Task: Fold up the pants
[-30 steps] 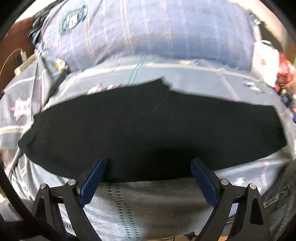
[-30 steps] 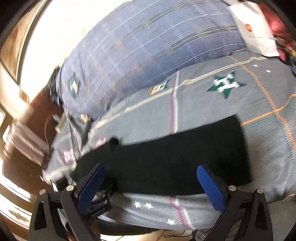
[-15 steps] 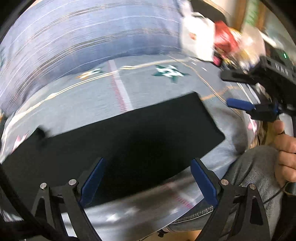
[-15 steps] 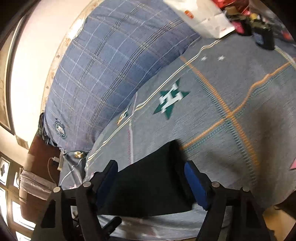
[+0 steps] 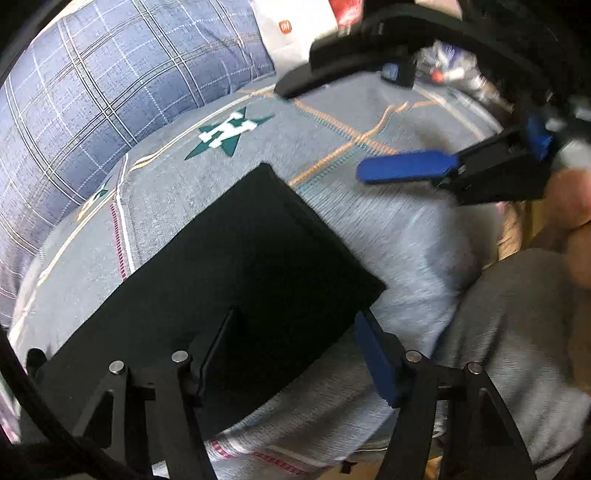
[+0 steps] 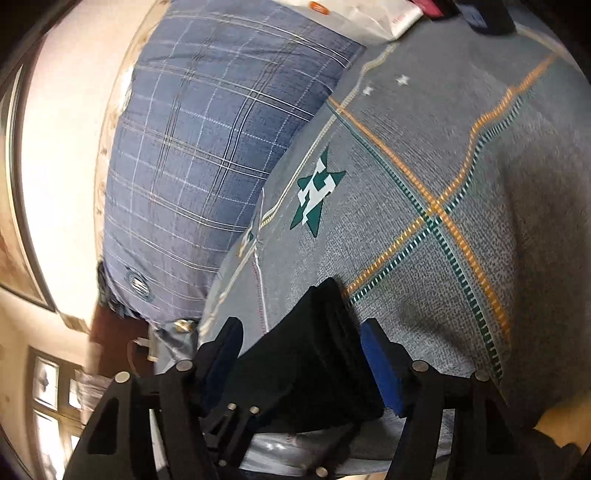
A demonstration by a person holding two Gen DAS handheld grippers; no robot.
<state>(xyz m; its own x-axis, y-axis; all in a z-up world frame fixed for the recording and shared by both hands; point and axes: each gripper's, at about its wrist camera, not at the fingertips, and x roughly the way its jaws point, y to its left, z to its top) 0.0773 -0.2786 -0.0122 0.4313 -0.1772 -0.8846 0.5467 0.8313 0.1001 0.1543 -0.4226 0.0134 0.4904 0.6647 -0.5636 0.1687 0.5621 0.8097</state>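
Observation:
The black pants (image 5: pixel 236 266) lie folded into a long flat strip on the grey bedspread (image 5: pixel 388 236). My left gripper (image 5: pixel 295 332) hangs over the strip's near long edge. Its jaws are closing with the cloth between them, and the pads do not press on it. In the right wrist view the strip's short end (image 6: pixel 314 343) sits between the fingers of my right gripper (image 6: pixel 301 350). These jaws are closing too, and no grip shows. The right gripper (image 5: pixel 362 122) also appears at the upper right of the left wrist view, held by a hand (image 5: pixel 572 206).
A large blue plaid pillow (image 6: pixel 207 155) lies at the far side of the bed. A white bag (image 5: pixel 295 29) and small clutter sit behind the bedspread. The person's grey trouser leg (image 5: pixel 517 332) is at the bed's near edge. A wall and a window (image 6: pixel 48 391) are to the left.
Both grippers have swung along the strip to its right end and rolled. Their jaws have narrowed. The right gripper has come down so the pants' end lies between its fingers.

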